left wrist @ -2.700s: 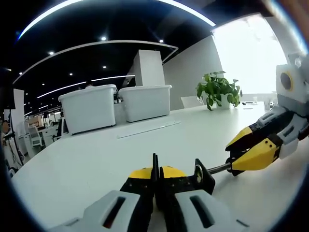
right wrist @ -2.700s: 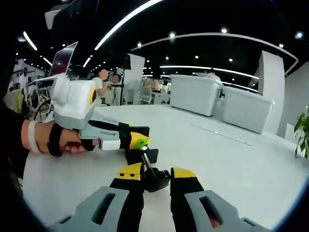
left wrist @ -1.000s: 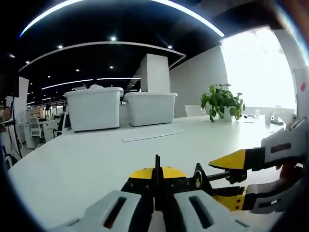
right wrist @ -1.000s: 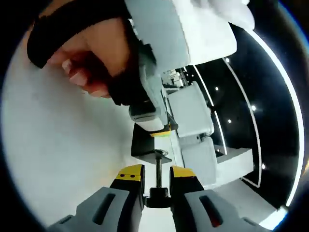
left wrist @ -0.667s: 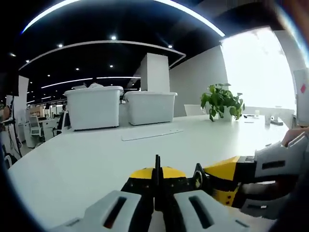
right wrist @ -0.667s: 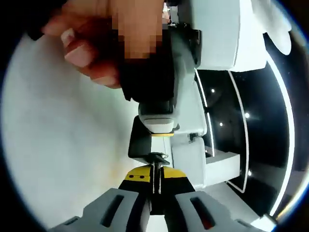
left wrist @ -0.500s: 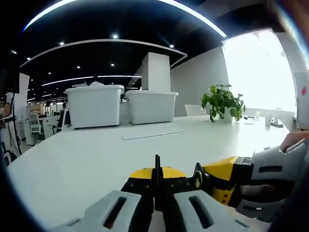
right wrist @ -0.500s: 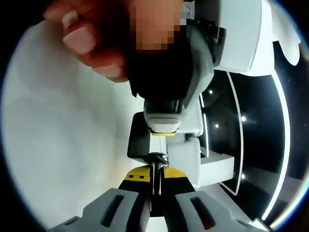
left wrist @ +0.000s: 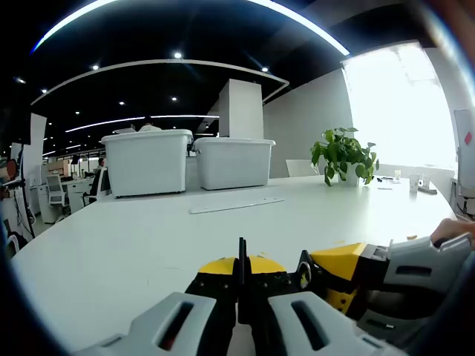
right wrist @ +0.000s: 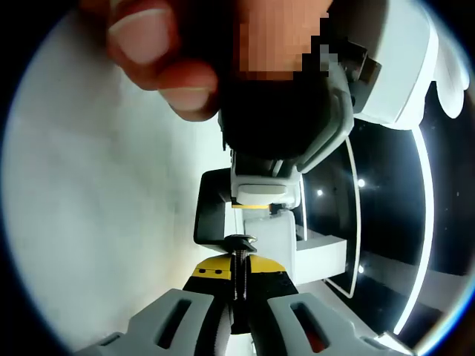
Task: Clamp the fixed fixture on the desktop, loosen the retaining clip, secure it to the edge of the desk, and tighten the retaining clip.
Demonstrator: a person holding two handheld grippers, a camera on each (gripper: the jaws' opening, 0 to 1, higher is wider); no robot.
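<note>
White desk [left wrist: 111,252] with two white bins [left wrist: 147,162], a potted plant [left wrist: 344,156], a flat strip [left wrist: 236,204].

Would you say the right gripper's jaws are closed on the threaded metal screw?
Yes, the right gripper has its yellow-tipped jaws shut against the threaded metal screw.

An open-plan office: ahead of the jaws, a long white desk [left wrist: 148,245], two white plastic storage bins [left wrist: 145,163], a potted green plant [left wrist: 345,156], black ceiling with strip lights [left wrist: 185,22].

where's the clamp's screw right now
In the right gripper view the screw stands low at centre, pinched between that gripper's yellow-tipped jaws, its head touching the black fixture just above.
</note>
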